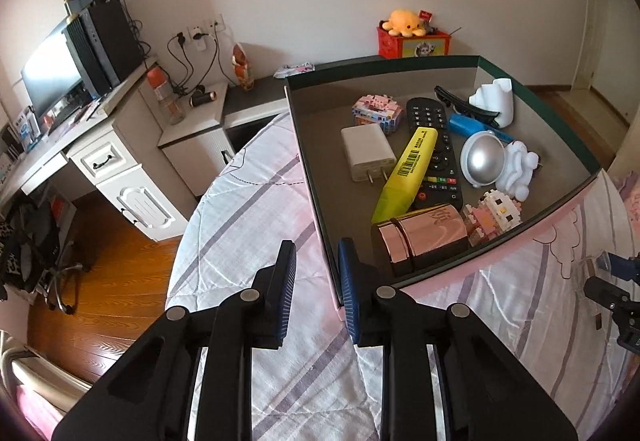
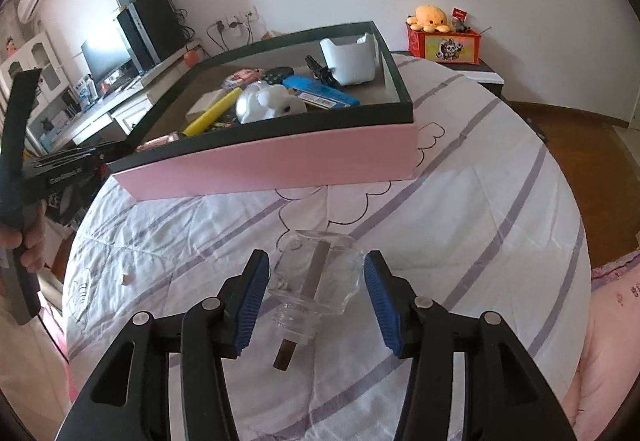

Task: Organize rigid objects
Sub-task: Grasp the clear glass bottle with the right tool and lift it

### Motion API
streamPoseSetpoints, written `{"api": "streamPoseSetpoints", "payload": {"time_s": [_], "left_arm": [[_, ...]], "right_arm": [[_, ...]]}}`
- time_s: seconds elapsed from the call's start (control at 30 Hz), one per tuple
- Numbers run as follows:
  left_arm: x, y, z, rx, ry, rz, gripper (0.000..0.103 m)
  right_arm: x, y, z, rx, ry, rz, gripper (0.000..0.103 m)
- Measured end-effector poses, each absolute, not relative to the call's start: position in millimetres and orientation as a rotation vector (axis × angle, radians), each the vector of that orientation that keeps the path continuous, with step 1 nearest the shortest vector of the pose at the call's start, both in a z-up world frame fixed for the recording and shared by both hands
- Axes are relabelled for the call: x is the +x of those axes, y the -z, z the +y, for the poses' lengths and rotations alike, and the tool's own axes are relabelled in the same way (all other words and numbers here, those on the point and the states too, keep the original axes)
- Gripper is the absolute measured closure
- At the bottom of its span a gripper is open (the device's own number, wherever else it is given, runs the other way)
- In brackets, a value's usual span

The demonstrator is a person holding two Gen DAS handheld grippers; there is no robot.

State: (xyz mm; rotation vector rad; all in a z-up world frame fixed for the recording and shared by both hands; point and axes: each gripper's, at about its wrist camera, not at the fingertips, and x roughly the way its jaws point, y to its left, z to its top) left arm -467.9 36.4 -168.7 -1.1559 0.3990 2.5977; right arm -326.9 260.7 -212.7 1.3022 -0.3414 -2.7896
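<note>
A pink box (image 2: 280, 161) with a dark rim (image 1: 400, 63) sits on the bed. It holds a yellow highlighter (image 1: 408, 169), a black remote (image 1: 434, 145), a white charger (image 1: 366, 151), a copper tin (image 1: 420, 241), a white astronaut figure (image 1: 496, 165) and several other small items. My left gripper (image 1: 316, 289) straddles the box's near left corner wall, its pads close to it; contact is unclear. It also shows in the right wrist view (image 2: 80, 161). My right gripper (image 2: 316, 301) is open around a clear glass bottle (image 2: 316, 281) lying on the quilt, pads apart from it.
The bed quilt (image 2: 460, 241) is white with purple stripes. A desk with a monitor (image 1: 52, 77) and drawers stands at the left. A red box with a yellow plush (image 1: 412, 37) sits by the far wall. Wooden floor (image 1: 108, 301) lies beside the bed.
</note>
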Motion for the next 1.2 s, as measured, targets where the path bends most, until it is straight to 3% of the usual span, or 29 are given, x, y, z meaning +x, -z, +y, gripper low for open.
{"api": "streamPoseSetpoints", "payload": {"time_s": [0.83, 1.03, 1.2], "left_arm": [[-469.9, 170.5, 40.3, -1.155, -2.609, 0.412, 0.082], [-468.8, 172.2, 45.6, -1.143, -2.595, 0.425, 0.094], [-468.8, 173.2, 48.2, -1.141, -2.597, 0.440, 0.097]], "right_arm": [[-346.7, 214.1, 328.5, 1.335, 2.910, -0.266, 0.052], [-348.1, 216.3, 328.1, 1.345, 2.911, -0.256, 0.051], [-348.7, 215.9, 328.2, 1.351, 2.909, -0.256, 0.051]]}}
